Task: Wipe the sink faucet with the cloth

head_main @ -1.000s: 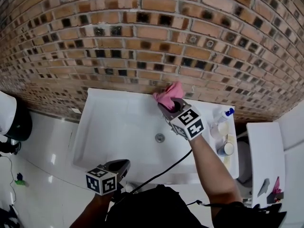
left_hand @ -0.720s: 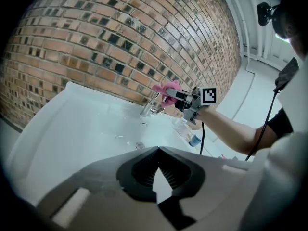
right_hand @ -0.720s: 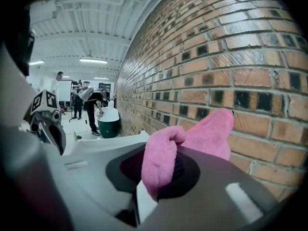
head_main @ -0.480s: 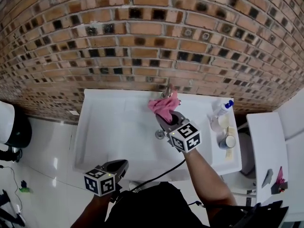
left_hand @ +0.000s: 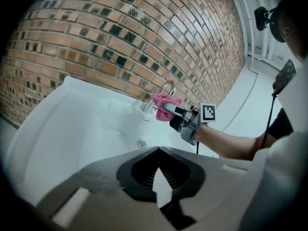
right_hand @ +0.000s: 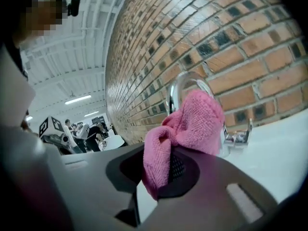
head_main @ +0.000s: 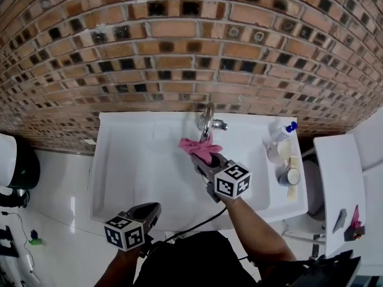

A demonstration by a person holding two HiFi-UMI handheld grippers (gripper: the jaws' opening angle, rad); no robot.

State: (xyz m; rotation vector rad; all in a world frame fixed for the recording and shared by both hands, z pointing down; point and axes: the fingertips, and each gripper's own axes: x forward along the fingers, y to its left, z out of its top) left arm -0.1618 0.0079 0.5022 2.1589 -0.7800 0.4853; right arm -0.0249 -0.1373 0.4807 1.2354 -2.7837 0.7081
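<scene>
A chrome arched faucet (head_main: 207,119) stands at the back rim of the white sink (head_main: 128,160), against the brick wall. My right gripper (head_main: 204,158) is shut on a pink cloth (head_main: 197,146), which hangs just in front of the spout; I cannot tell whether they touch. In the right gripper view the cloth (right_hand: 188,129) bunches out of the jaws and covers part of the faucet arch (right_hand: 175,91). My left gripper (head_main: 153,210) is shut and empty at the sink's front edge, pointing at the basin. From it I see the cloth (left_hand: 166,101) beside the faucet (left_hand: 164,87).
A spray bottle (head_main: 279,136) and small containers (head_main: 288,176) stand on the sink's right ledge. A white side table (head_main: 338,172) is to the right, and a black and white bin (head_main: 13,160) sits on the floor at left. The brick wall rises right behind the faucet.
My right gripper has drawn the pink cloth back from the wall and off the faucet's top, toward the basin. The faucet arch now shows. The left gripper has stayed put.
</scene>
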